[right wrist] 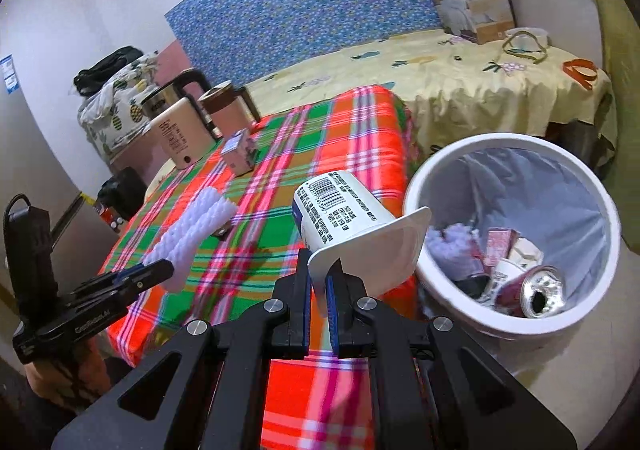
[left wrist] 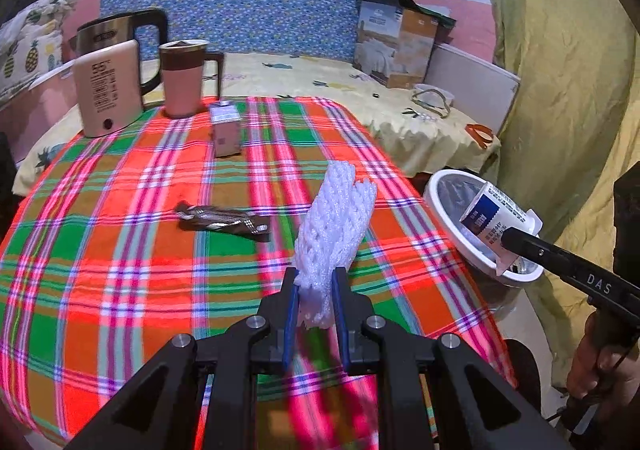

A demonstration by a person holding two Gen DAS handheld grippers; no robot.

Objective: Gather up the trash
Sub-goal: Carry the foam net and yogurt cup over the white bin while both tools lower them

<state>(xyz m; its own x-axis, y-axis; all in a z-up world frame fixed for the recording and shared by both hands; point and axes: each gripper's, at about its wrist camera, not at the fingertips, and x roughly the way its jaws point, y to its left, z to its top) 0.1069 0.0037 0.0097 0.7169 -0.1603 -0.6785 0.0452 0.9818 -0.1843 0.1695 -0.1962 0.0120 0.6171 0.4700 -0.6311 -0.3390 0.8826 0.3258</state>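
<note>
1. Left claw (left wrist: 316, 282), in the left wrist view, is clamping its blue pads on the base of a white foam net sleeve (left wrist: 334, 218). The sleeve is standing up and leaning forward over the plaid table (left wrist: 100, 250), its long axis running away from the camera. The white trash bin (left wrist: 436, 194) is sitting off to the right, past the table edge, so this load is lying farther from the bin than the other one. A brown wrapper (left wrist: 222, 220) and a small box (left wrist: 226, 128) are lying on the cloth, seemingly not yet collected.

2. Right claw (right wrist: 320, 278), in the right wrist view, is pinching the flat rim of a white yogurt cup (right wrist: 340, 210), which is lying on its side, barcode up, base pointing away and left. The bin (right wrist: 416, 186) is opening just to the right, already holding a can (right wrist: 536, 290) and scraps; I judge this hand nearer to dropping.
</note>
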